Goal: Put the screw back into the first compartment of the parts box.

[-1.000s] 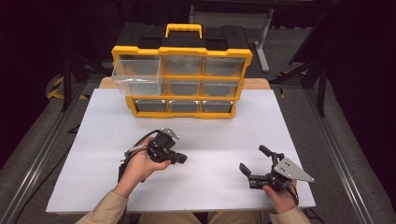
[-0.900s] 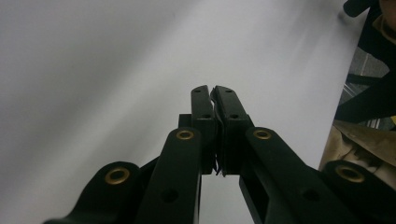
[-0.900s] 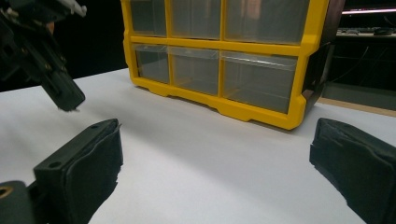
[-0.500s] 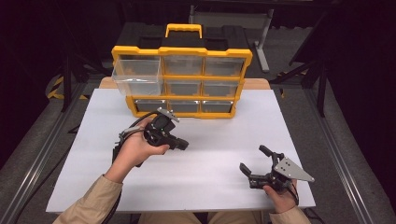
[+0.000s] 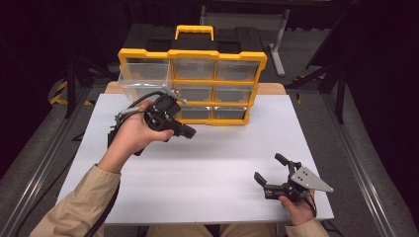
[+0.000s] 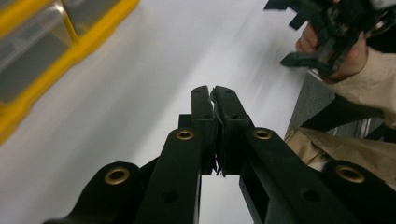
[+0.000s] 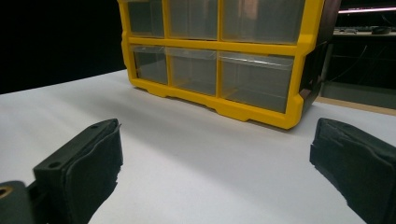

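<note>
A yellow organizer (image 5: 217, 54) with clear drawers stands upright at the back of the white table (image 5: 222, 163). Its top left drawer (image 5: 143, 79) sticks out of the frame. My left gripper (image 5: 190, 132) is held up in the air in front of the organizer's lower left drawers, pointing right. In the left gripper view its jaws (image 6: 213, 91) are pressed together with nothing between them. My right gripper (image 5: 269, 169) rests near the table's front right, jaws wide apart and empty. In the right gripper view it (image 7: 219, 158) faces the organizer (image 7: 219, 60) across bare table.
A black case with a yellow handle (image 5: 193, 30) sits behind the organizer. Metal rails (image 5: 44, 163) run along both sides of the table. The left gripper's cable (image 5: 133, 106) loops over the left hand.
The left hand has lifted its shut gripper off the table and carried it up toward the organizer. The right gripper has stayed where it was, still open.
</note>
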A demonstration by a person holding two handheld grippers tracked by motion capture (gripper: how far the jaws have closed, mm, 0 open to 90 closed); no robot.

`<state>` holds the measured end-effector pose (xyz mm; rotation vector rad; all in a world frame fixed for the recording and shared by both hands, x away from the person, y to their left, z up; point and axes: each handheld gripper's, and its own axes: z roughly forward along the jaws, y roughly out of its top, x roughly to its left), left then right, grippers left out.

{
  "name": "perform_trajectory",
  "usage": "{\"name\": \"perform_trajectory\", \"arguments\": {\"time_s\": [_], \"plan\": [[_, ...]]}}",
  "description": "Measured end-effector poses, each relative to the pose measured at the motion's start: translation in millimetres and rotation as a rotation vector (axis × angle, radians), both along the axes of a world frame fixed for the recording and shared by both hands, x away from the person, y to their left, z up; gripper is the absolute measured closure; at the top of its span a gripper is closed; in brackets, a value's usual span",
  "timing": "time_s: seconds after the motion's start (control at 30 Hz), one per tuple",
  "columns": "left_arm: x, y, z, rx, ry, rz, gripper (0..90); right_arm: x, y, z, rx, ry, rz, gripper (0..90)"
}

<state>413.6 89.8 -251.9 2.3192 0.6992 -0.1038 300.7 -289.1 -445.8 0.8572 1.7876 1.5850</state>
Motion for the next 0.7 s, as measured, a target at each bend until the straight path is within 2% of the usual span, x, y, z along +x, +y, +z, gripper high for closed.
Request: {"name": "perform_trajectory", "arguments": {"time_s": [0.07,0.1,0.13,0.17,0.27,0.3,0.33,0.43,0.5,0.53,0.63,0.7], "plan": [[2.7,0.6,15.0,0.005,-0.011,0.002,88.1,-0.2,-0.1,0.0,-0.002,-0.001,0.003,2.8],[2.7,0.6,15.0,0.005,-0.011,0.002,88.1,-0.2,-0.1,0.0,-0.002,-0.001,0.003,2.8],[3.5,1.2,22.4,0.003,-0.018,0.007,88.1,-0.2,0.5,-0.1,0.0,0.002,0.002,2.8],[5.8,3.9,40.6,0.001,-0.044,0.022,88.0,-0.6,0.6,0.2,-0.003,-0.001,0.0,2.8],[10.3,9.6,60.8,-0.001,-0.068,0.048,88.0,-0.7,0.7,0.3,-0.003,-0.003,0.002,2.8],[14.6,14.5,72.6,-0.003,-0.078,0.074,88.1,-0.5,0.6,0.2,-0.003,-0.002,0.002,2.8],[14.6,14.5,72.6,-0.003,-0.078,0.074,88.1,-0.5,0.6,0.2,-0.003,-0.002,0.002,2.8],[24.7,25.7,99.3,-0.005,-0.11,0.141,88.1,0.2,0.4,0.1,0.001,-0.001,0.004,2.8],[30.3,32.0,113.2,0.003,-0.136,0.183,88.0,0.0,-0.4,0.3,0.002,-0.002,0.001,2.8],[34.0,36.1,119.7,0.021,-0.152,0.209,88.0,-0.2,-0.6,0.5,0.003,-0.004,-0.002,2.8],[43.1,46.9,127.1,0.05,-0.177,0.272,88.0,-0.2,-1.1,0.6,0.001,-0.006,-0.001,2.8],[49.6,55.1,126.6,0.062,-0.174,0.303,88.0,-0.1,-1.0,0.4,0.004,-0.001,-0.001,2.8]]}}
